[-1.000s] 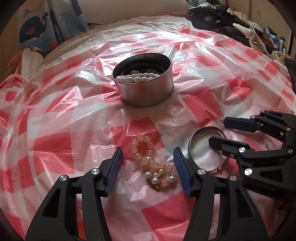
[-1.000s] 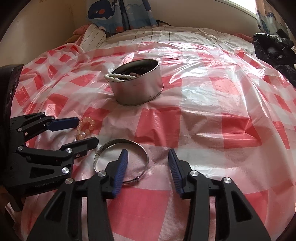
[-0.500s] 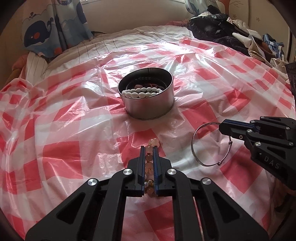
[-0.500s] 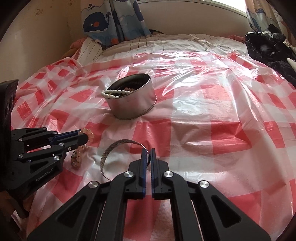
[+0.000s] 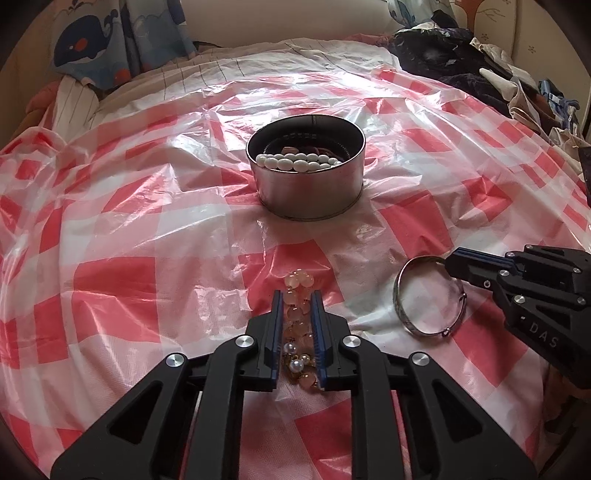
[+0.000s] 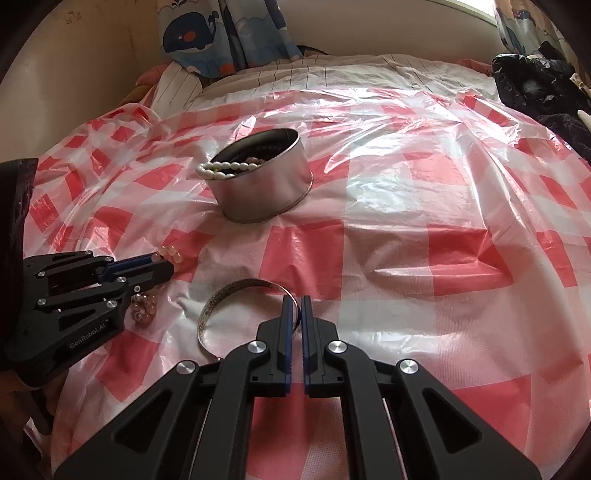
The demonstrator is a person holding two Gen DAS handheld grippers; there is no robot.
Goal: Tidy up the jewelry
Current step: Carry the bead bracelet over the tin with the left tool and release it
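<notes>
Left gripper [image 5: 297, 310]: down on the bed, jaws narrow and pinched on the pink bead bracelet [image 5: 298, 295]; they have just been easing apart a touch, the beads between the blue pads.
Pink bead bracelet: bunched in a line between the jaws, a few beads poking out past the tips, small pearl beads and a gold bit at the near end.
Right gripper [image 6: 296, 310]: jaws nearly closed, clamped on the rim of the silver bangle [image 6: 236, 302].
Silver bangle: tilted, its gripped side raised off the sheet, just right of the pink beads in the left wrist view.
Round metal tin [image 5: 306, 173]: upright in the middle of the sheet, well beyond both grippers, open on top.
White bead bracelet [image 5: 297, 162]: draped over the tin's near rim, more jewelry dark inside.
Red-and-white checked plastic sheet [image 6: 424, 258]: spread crinkled over the bed.
Whale-print curtain [image 6: 207, 33]: hangs at the far side.
Dark clothes [image 5: 461, 70]: heaped at the far right.
</notes>
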